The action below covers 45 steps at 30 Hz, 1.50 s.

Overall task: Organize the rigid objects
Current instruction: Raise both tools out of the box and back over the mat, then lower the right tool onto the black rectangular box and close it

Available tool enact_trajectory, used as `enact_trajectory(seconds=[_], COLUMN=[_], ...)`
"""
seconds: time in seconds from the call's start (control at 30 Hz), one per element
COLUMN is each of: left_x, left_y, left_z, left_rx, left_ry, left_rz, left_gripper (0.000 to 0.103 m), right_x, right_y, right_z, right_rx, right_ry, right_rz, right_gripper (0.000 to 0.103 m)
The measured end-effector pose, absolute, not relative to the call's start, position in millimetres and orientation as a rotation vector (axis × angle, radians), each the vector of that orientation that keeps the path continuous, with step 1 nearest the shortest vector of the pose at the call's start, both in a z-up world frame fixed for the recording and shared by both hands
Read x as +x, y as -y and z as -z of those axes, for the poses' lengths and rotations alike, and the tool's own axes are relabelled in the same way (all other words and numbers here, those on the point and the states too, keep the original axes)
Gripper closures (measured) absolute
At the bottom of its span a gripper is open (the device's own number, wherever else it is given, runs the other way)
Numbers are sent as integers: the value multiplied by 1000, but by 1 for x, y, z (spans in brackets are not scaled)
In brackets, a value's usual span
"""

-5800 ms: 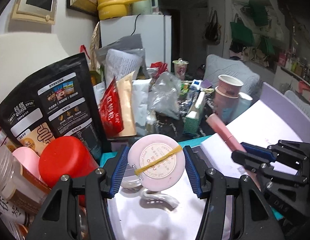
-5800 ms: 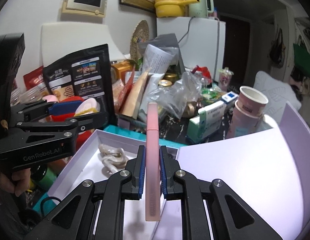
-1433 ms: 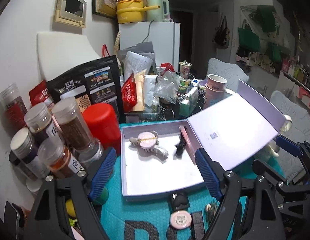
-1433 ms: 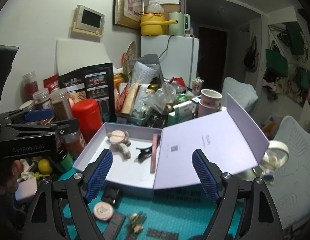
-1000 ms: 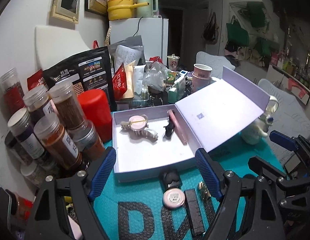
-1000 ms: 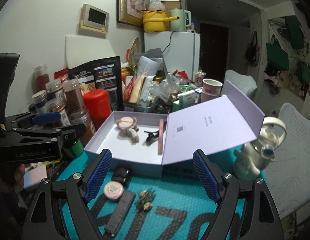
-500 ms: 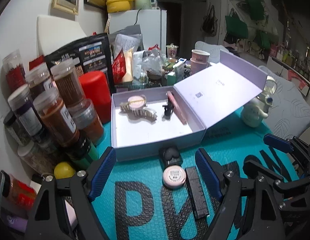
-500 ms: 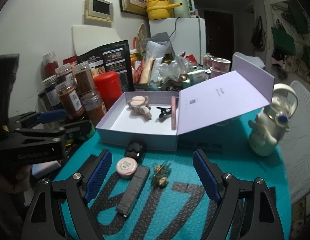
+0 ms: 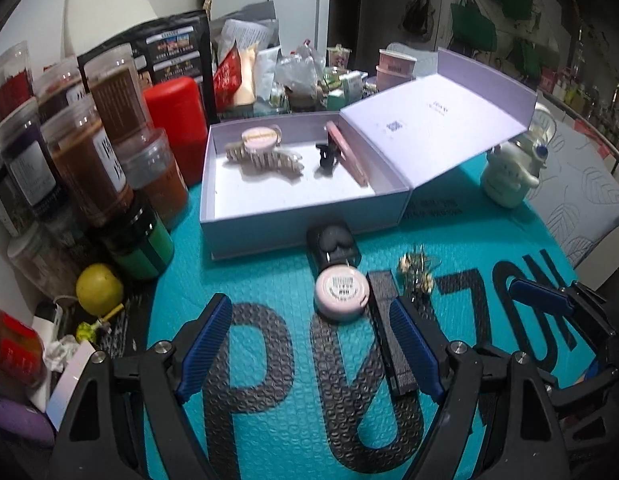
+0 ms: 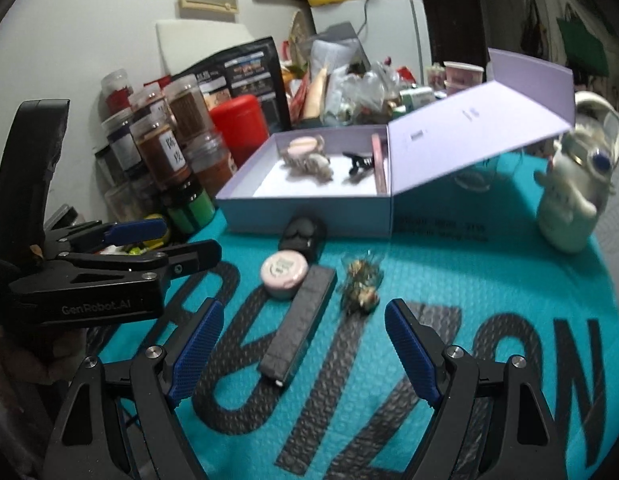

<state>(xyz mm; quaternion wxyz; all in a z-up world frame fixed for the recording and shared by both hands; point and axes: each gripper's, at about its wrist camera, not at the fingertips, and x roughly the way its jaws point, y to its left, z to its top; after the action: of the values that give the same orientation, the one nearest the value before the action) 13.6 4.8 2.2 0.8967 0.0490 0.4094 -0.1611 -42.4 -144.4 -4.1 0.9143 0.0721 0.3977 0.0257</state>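
My grippers: left gripper (image 9: 309,344) and right gripper (image 10: 299,346) both spread, holding nothing.
Things left: pink compact (image 9: 341,290), black bar (image 10: 299,326), near side of the box (image 9: 301,224).
Risk: crowded pieces, so my fingers may knock the neighbour aside.

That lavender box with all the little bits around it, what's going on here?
A person is tidying small items into the open lavender box with a hand-held gripper in each hand. A beige hair claw, a black clip and a pink tube already lie inside. Both the left gripper and right gripper are open and empty, over the teal mat, where a pink round compact, a long black case and a gold clip lie.
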Motion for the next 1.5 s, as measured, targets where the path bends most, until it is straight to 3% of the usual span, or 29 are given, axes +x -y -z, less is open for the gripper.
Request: enact_trajectory(seconds=[0.37,0.53,0.8,0.87,1.03,1.17,1.5], left_x=[9,10,18,21,32,43,61], left_y=[-16,-24,-47,-49,-49,-38,2], left_z=[30,41,51,50,50,54,64], left_rx=[91,126,9,-2,21,27,40], left_ry=[-944,-955,-983,-973,-957,-962,-996], left_rz=[321,265,309,310,310,359,465], left_gripper=[22,22,22,22,22,22,22], right_x=[-42,-34,-15,-9,-3,0,-13], right_y=[145,136,125,120,117,118,146], right_z=[41,55,66,68,76,74,69], right_rx=[207,161,148,105,59,21,20], right_ry=[-944,-997,-1004,-993,-1015,-1021,-1040], right_rz=[-71,-61,-102,-115,-119,-138,-145], right_gripper=[20,28,28,37,41,61,77])
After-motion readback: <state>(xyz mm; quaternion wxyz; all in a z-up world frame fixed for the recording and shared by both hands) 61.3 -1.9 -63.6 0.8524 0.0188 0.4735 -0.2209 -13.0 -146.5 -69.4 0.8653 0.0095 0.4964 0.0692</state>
